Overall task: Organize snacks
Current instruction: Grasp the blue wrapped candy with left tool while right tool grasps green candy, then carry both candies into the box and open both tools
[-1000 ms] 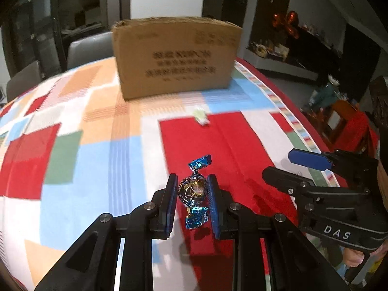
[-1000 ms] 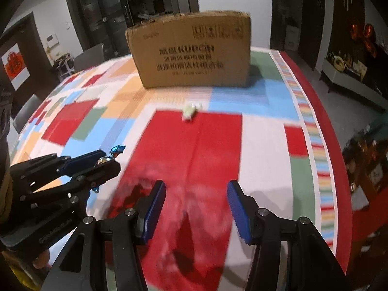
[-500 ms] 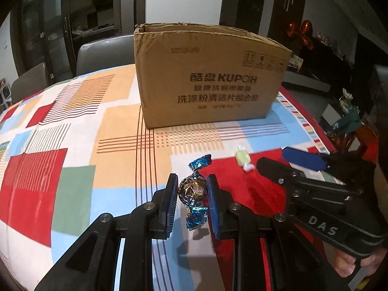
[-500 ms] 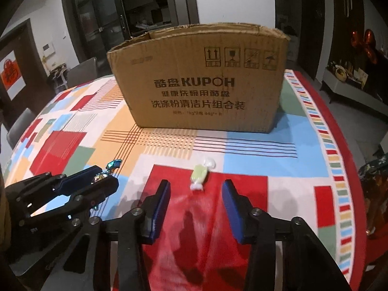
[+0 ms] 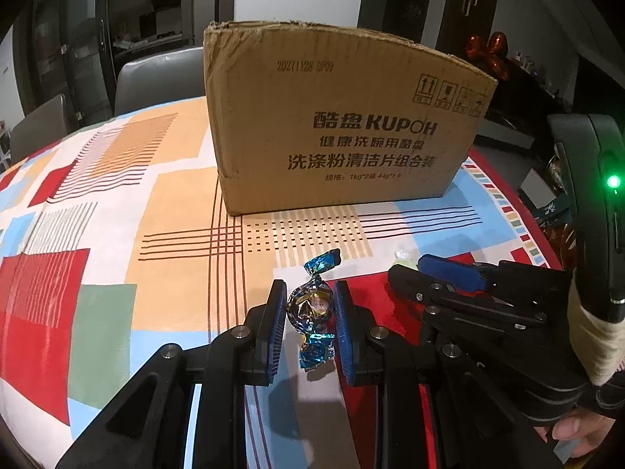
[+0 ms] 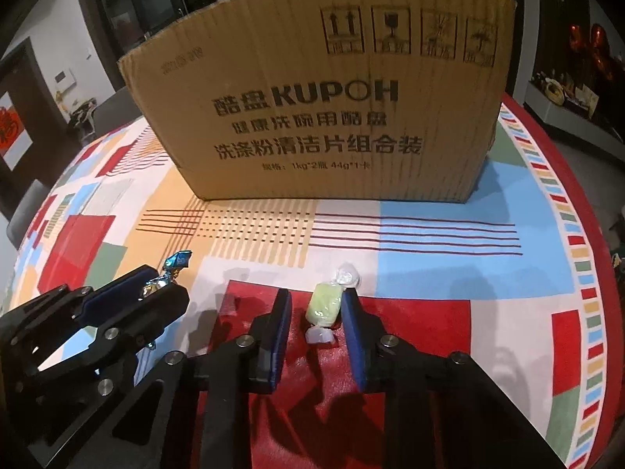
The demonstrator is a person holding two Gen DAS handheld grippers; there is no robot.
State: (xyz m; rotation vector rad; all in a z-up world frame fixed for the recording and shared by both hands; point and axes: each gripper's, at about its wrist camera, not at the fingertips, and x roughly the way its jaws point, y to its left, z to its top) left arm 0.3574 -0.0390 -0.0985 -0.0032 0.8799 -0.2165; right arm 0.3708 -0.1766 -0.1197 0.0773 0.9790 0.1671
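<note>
Both grippers have closed in on the tall brown corrugated cardboard box, which now fills twelve o'clock in both views on the table under its patchwork red, blue and orange cloth. In the right wrist view the right gripper has its fingers apart around the pale green sweet in a clear twisted wrapper, which lies on the cloth touching the right finger. To grip well, centre it first, then close on its body, not the twists. The left gripper is clamped on the blue-and-gold foil-wrapped sweet; it needs lifting above the box rim. The box reads "KUPOH", "1kg*2", "44g*1" and "20271128", among Chinese characters and handling pictograms.
</note>
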